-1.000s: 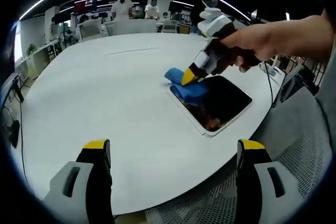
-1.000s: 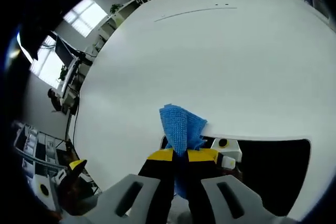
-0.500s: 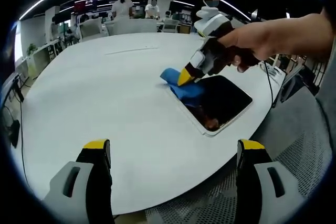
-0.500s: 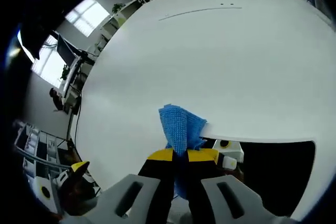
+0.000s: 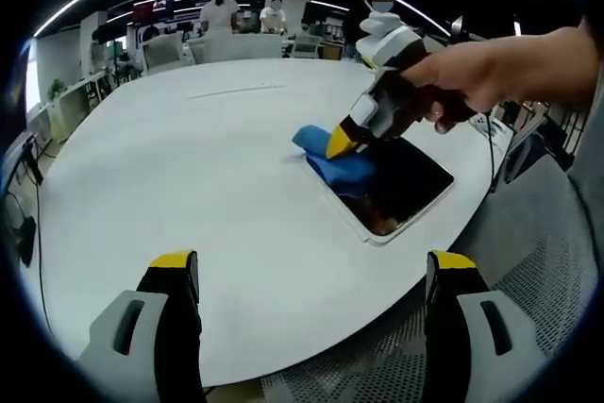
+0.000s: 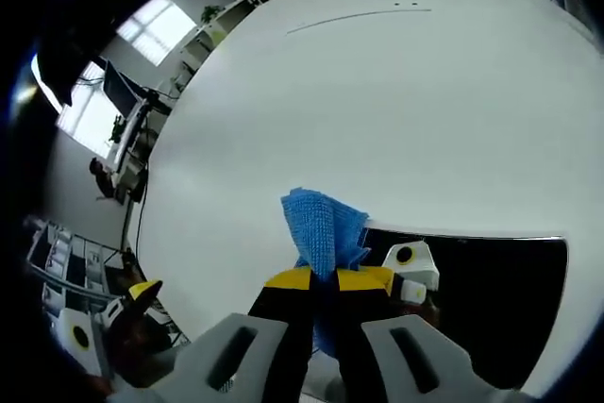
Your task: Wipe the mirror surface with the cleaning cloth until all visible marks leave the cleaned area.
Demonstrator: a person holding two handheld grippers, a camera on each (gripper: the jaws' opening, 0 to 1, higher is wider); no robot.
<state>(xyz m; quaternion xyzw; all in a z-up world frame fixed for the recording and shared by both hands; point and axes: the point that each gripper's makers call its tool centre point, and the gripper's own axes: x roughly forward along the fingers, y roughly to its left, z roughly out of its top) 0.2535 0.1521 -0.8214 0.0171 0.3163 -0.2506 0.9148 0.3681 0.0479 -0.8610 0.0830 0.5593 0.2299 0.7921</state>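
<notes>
- Open-plan office behind, people standing at the far desks; my work surface is a big round white table (image 5: 189,167)
- Mirror (image 5: 401,186), a dark rectangle in a white frame, lies flat on the table near the edge closest to me, its long axis running diagonally away from me in the left gripper view
- Right gripper (image 5: 342,139) is pinched tight on the blue cleaning cloth (image 5: 342,165); in the right gripper view the yellow-tipped jaws are pressed together around the cloth (image 6: 324,233), which sticks out ahead of them
- Cloth is pressed at the mirror's far corner, partly on the glass, partly over the frame onto the table
- From the right gripper, the unwiped glass (image 6: 491,299) stretches off to the right side of its own view, so I judge the next stroke runs along the long axis toward the near end
- Left gripper (image 5: 311,280) hangs spread wide and empty, well apart from the mirror, out past the table's near edge
- Right hand is plainly the nearer one; left has no part in this
- Marks on the glass: cannot tell, it reads mostly as dark reflection
</notes>
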